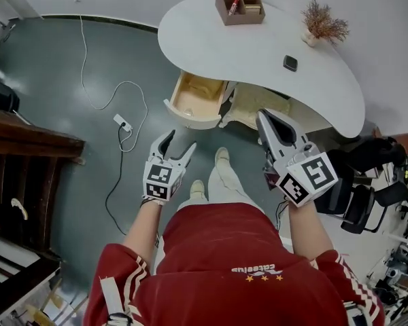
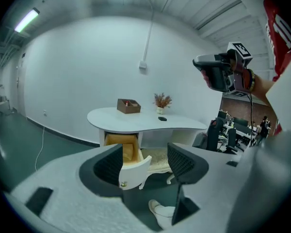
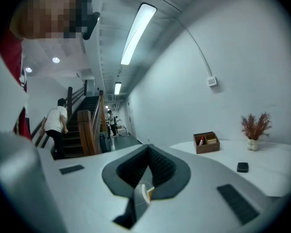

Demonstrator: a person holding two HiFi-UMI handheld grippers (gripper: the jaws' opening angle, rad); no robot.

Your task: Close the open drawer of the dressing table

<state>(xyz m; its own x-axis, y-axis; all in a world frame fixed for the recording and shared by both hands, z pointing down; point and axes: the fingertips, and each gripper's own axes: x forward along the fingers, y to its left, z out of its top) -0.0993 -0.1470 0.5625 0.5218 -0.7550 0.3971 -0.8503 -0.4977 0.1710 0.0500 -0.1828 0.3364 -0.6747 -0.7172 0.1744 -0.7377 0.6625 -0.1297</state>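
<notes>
Head view: the person stands facing the dressing table [image 1: 258,53]. Its drawer [image 1: 194,100] juts out from under the top toward 7 o'clock, well apart from both tools. The left gripper [image 1: 179,142] hovers at the drawer's 6 o'clock with its jaws spread. The right gripper [image 1: 261,117] hangs off at the drawer's 3 o'clock. To my eye the sound move is a flat push on the white drawer front, square to its travel, so it doesn't skew or jam. The runners and the recess are hidden beneath the top.

Left gripper view: the jaws stand apart with nothing in them. The drawer shows between them, a knob low on its front. Its inside looks bare, though the back is out of sight.

Right gripper view: the jaws meet at the tips and hold nothing. The tool points past a wooden box [image 3: 206,142] at the wall. Only a pale sliver shows through the gap below the pads, and I can't say what it is.
</notes>
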